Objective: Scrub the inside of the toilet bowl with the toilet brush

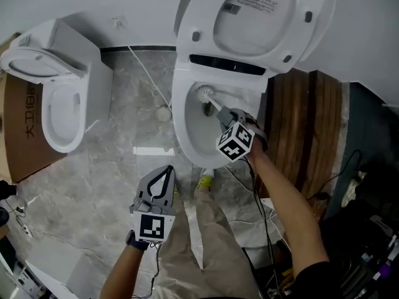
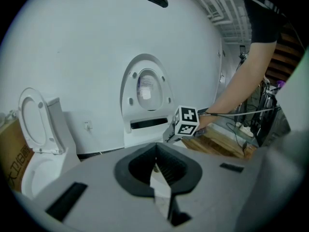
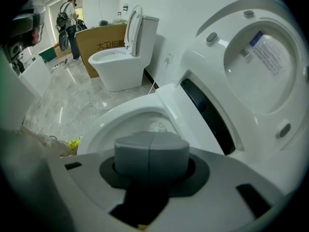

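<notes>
The white toilet bowl [image 1: 181, 114] stands open with its lid [image 1: 255, 17] raised against the wall. A white brush head [image 1: 206, 94] rests inside the bowl near the back, and its grey handle [image 1: 216, 107] slants up into my right gripper [image 1: 227, 114], which is shut on it. In the right gripper view the grey handle [image 3: 151, 154] fills the jaws, with the brush head [image 3: 157, 126] just beyond, inside the bowl [image 3: 104, 124]. My left gripper [image 1: 166, 178] hangs over the floor in front of the toilet, shut and holding nothing; its jaws [image 2: 155, 164] meet at the tips.
A second white toilet [image 1: 53, 98] stands at the left beside a cardboard box [image 1: 19, 136]. Wooden boards [image 1: 305, 123] lie right of the bowl, with cables [image 1: 265, 210] trailing below. A yellow item [image 1: 206, 180] and a small round white object [image 1: 163, 113] sit on the marble floor.
</notes>
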Demonstrator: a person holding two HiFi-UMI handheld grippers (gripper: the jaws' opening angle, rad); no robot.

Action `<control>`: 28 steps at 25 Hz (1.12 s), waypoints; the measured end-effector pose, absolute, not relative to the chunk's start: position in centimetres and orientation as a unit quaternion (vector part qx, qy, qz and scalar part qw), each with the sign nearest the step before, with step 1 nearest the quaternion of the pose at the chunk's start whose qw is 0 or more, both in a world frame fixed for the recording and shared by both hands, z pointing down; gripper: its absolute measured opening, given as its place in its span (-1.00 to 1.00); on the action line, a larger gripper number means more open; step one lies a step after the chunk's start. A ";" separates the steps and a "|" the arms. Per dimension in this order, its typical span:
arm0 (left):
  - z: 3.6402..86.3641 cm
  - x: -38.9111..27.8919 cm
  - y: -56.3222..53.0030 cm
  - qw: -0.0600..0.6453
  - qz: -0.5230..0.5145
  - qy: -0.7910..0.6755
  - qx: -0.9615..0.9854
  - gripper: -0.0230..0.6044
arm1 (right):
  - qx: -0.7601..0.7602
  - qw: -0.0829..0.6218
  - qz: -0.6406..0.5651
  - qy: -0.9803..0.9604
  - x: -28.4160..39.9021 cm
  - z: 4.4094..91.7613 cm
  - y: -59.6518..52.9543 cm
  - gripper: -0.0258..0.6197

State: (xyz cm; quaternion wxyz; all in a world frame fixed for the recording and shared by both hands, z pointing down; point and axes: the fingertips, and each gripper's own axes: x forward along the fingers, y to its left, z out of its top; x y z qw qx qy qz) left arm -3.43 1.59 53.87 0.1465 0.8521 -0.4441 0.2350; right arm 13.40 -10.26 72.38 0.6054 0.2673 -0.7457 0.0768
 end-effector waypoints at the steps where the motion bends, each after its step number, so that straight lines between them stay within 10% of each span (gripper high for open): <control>1: 54.0 -3.4 1.3 0.147 0.234 -0.446 0.851 -0.89 | 0.270 0.605 0.079 -0.744 13.4 72.5 -10.5 -0.46; 28: 54.6 -0.9 2.1 0.177 0.236 -0.436 0.850 -0.89 | 0.291 0.642 0.091 -0.703 19.8 72.0 -12.3 -0.47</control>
